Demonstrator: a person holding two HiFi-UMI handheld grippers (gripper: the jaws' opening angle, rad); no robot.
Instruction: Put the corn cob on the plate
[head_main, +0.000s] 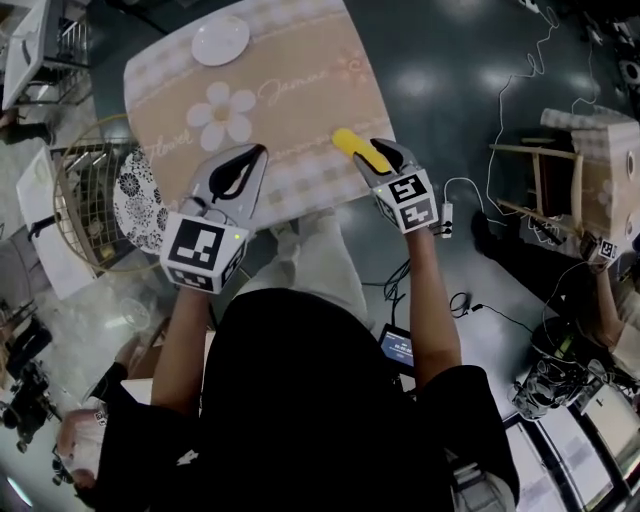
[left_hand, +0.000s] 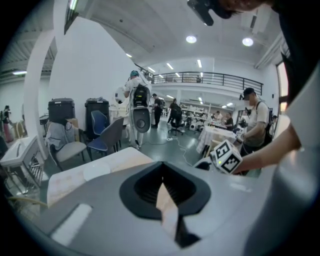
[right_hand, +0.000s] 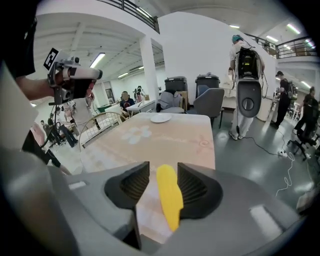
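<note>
The bench cloth (head_main: 300, 60) is matt printed fabric. The far plate (head_main: 220, 42) is smooth, glossy white; the corn cob (head_main: 348, 146) smooth yellow. Left claw (left_hand: 162, 172) and right claw (right_hand: 163, 175): matt grey plastic, ribbed black pads (right_hand: 192, 187). Glossy dark floor (head_main: 450, 60).

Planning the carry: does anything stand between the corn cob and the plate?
Nothing visible. The corn cob lies between the right tool's open jaws; only bare flowered tablecloth runs from it to the plate at the far end.

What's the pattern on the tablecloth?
Beige tablecloth with white daisies, script lettering and a pale checked border; it shows best in the head view.
</note>
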